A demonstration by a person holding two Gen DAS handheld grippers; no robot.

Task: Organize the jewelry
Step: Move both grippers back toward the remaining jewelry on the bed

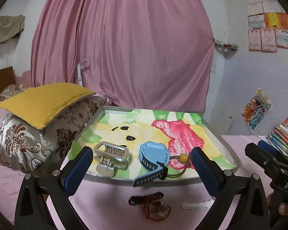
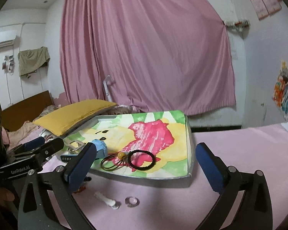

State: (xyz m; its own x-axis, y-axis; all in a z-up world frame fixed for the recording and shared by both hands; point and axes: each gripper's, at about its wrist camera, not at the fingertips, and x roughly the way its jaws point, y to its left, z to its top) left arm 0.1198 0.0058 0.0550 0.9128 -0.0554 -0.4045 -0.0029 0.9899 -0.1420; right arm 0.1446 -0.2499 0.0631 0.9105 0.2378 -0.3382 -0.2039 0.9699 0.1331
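The left gripper (image 1: 142, 164) is standing wide open with nothing between its blue pads (image 1: 77, 169). The right gripper (image 2: 146, 164) is also standing wide open and is holding nothing.

Just past both grippers, a flat tray (image 1: 182, 181) is lying on the pink bed cover (image 1: 109, 201). A bright painting of a yellow bear in a red top is covering the floor of the tray.

Inside the tray, near its front edge, a silver hair claw clip (image 1: 111, 157) is sitting at the left. A light blue watch (image 1: 153, 156) is lying in the middle, and its dark strap is hanging over the front rim. Right of the watch, a thin hair tie with a yellow bead (image 2: 121, 154) is lying flat. A black hair band (image 2: 142, 160) is touching the bead tie on its right side.

In front of the tray, on the bed cover, a tangle of red and black cords (image 1: 151, 205) is lying loose. A small white piece (image 2: 106, 199) and a clear ring (image 2: 132, 201) are lying near it.

Left of the tray, a yellow cushion (image 1: 46, 103) is resting on a flowered pillow (image 1: 28, 145). Behind the tray, a pink curtain (image 1: 124, 48) is hanging.
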